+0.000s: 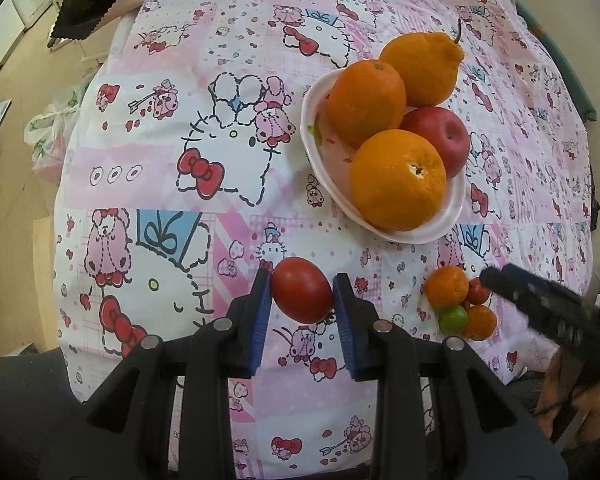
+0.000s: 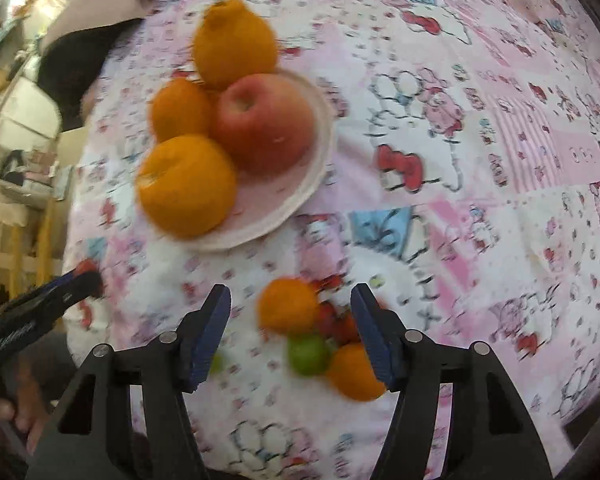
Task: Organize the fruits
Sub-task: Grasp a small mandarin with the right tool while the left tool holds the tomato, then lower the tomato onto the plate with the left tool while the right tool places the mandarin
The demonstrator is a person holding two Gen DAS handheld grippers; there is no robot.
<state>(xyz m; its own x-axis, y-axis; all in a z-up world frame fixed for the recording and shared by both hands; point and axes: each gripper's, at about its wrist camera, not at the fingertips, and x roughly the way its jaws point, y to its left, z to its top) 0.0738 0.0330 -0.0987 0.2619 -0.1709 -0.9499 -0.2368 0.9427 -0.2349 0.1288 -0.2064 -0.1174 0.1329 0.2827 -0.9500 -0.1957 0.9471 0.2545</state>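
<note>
We held the left gripper [image 1: 302,292] low over the pink cartoon-print tablecloth [image 1: 148,160], its blue pads clamping a small red oval tomato [image 1: 301,289]. Far right sat the white plate [image 1: 440,228] of oranges and apple. Our right gripper [image 2: 290,330] hung wide open over the cluster of small orange, green and red fruits [image 2: 312,336].

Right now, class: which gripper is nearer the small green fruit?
Right. The right gripper is open around the cluster holding the green fruit; the left gripper, gripping a tomato, sits off to its side.

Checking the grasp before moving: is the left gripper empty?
No, its fingers clamp a red tomato between them.
</note>
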